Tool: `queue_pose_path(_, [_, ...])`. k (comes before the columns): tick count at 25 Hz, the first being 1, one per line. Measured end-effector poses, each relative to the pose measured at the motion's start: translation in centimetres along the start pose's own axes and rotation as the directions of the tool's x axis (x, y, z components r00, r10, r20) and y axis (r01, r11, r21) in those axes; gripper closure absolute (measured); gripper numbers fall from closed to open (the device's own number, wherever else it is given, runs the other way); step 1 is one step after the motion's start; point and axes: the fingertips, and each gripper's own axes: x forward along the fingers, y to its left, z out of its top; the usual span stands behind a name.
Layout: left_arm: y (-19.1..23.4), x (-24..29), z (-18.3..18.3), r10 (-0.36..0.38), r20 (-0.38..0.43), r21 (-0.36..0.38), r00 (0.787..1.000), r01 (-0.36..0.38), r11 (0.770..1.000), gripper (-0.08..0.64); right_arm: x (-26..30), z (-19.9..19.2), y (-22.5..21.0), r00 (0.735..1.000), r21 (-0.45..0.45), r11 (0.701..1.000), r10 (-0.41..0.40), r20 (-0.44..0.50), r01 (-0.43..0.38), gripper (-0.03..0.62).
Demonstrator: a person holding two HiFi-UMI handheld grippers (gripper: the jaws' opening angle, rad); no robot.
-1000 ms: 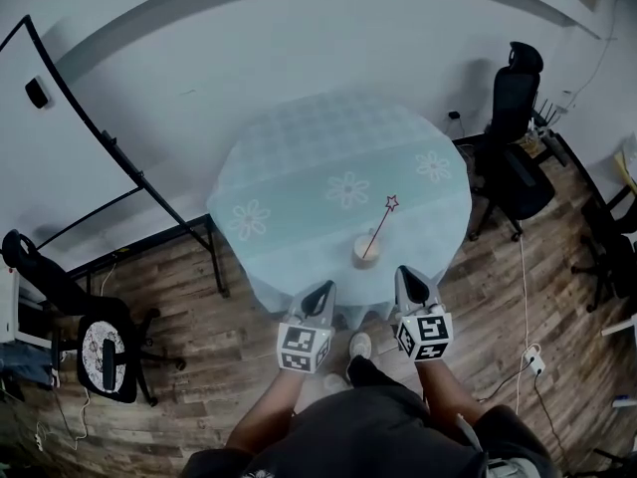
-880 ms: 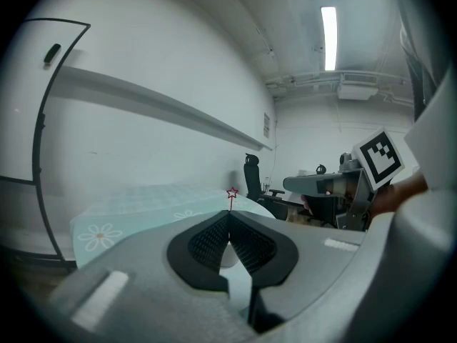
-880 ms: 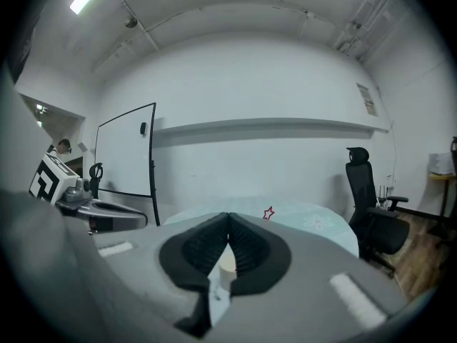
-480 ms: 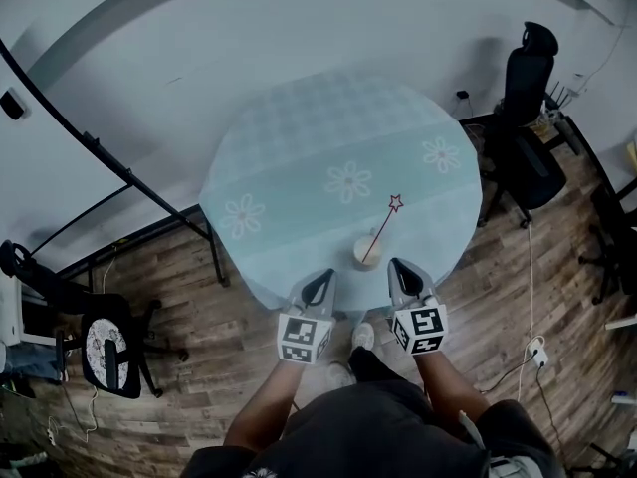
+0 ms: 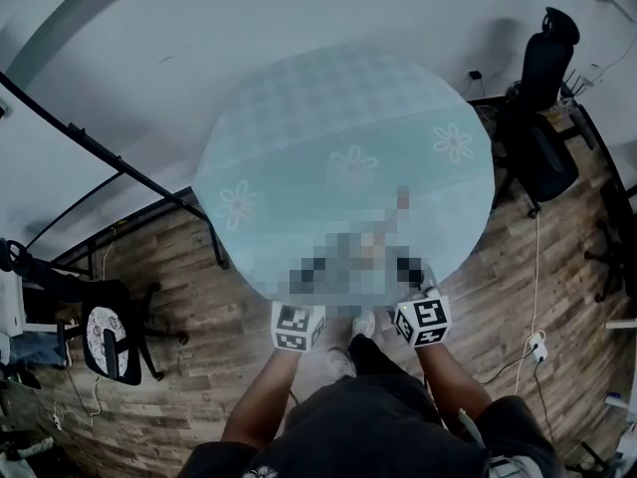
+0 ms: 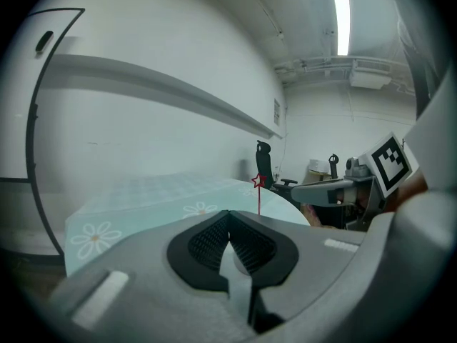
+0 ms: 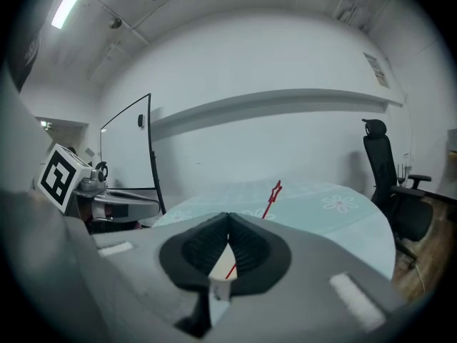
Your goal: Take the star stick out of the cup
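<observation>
We see the star stick (image 7: 273, 191) as a thin red rod tipped with a small star in red outline. It is still in the cup (image 7: 221, 261). In the right gripper view it leans with the star end up and to the right, while in the left gripper view the star (image 6: 258, 181) sits almost straight above its rod. Of the cup we make out only a cream patch at the stick's foot. Both stand on the pale blue, daisy-printed worktop (image 7: 343, 206).

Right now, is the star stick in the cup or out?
Probably in: the star stick slants down into the beige cup glimpsed behind the right gripper; nothing holds it.
</observation>
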Motion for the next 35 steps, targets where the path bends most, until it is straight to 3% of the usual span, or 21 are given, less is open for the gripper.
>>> queue_pose_path(13, [1.0,3.9,-1.2,0.014,-0.049,-0.031,0.999,-0.016,0.999,0.555,4.4,-2.9,-3.2,0.995,0.025,1.0,-0.006,-0.099,0.008,0.586])
queue_pose_path(19, [1.3,5.0,-1.9,0.015,-0.07,-0.036,0.997,-0.018,0.999,0.555,5.9,-3.7,-4.3,0.989,0.067,0.997,-0.014,-0.144,0.024,0.531])
queue_pose_path(27, [1.9,5.9,-2.0,0.02,-0.08,-0.037,0.997,-0.023,0.999,0.555,7.7,-4.7,-5.1,0.982,0.08,0.996,-0.021,-0.187,0.036,0.528])
queue_pose_path(35, [2.1,6.5,-2.5,0.029,-0.083,-0.052,0.996,-0.033,0.998,0.555,8.9,-4.7,-5.3,0.98,0.077,0.997,0.015,-0.2,0.0,0.528])
